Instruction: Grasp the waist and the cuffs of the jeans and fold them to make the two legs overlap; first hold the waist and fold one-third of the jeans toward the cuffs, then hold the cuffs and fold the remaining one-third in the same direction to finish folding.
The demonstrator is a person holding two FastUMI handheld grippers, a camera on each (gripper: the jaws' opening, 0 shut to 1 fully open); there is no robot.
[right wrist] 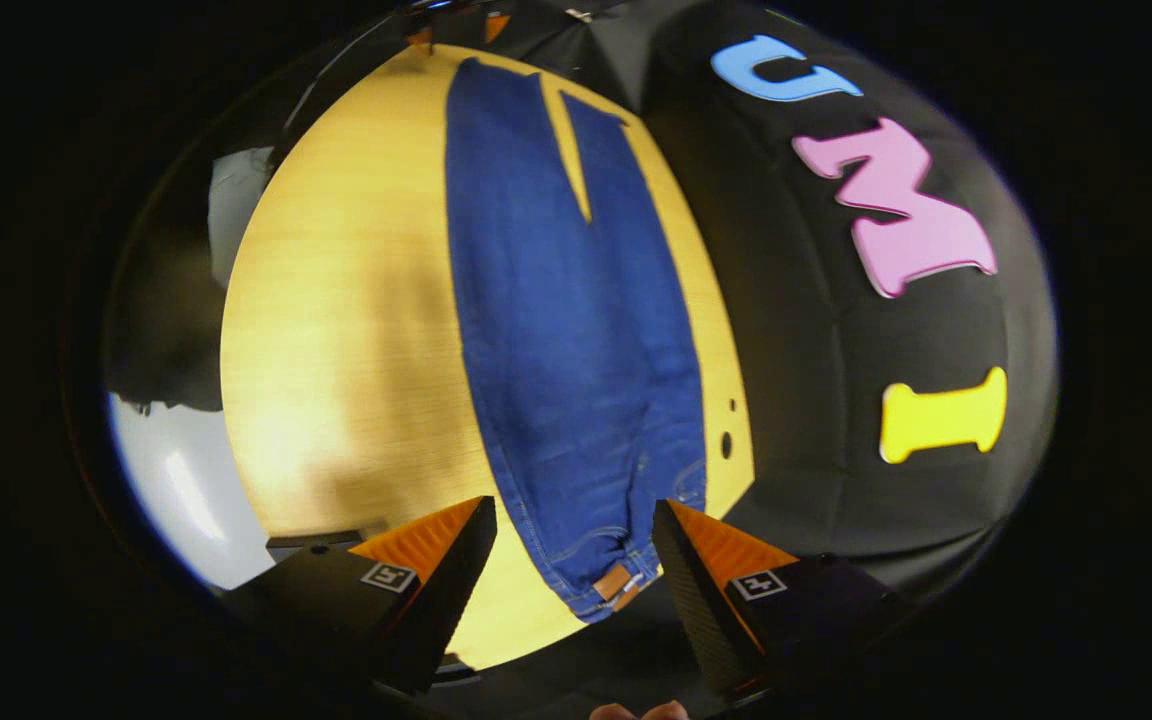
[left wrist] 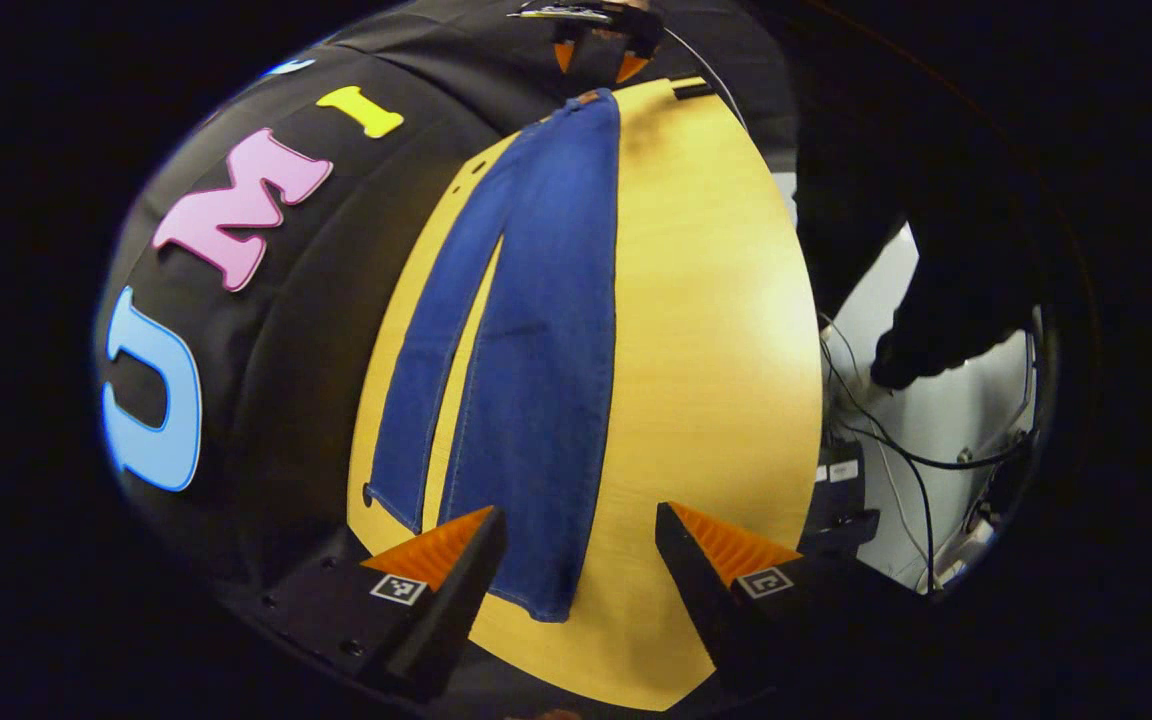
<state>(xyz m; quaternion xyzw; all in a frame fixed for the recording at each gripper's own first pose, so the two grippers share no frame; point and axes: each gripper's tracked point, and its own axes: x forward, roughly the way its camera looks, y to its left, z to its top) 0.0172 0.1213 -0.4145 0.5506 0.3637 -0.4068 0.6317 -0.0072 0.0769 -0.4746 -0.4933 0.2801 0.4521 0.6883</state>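
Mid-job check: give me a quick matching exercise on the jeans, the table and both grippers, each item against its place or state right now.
Items:
1. jeans
2. left gripper
3. right gripper
4. table

Descriptions:
A. open, poised at the waistband end
B. yellow wooden top, bare on one side of the cloth
C. open, poised at the cuff end
D. blue, spread flat, legs slightly apart

Pairs: 1-D, 2-C, 3-A, 4-B

Left gripper (left wrist: 581,560) and right gripper (right wrist: 574,555): wedge-shaped ribbed fingers on black blocks, each bearing a square fiducial marker; small screws visible
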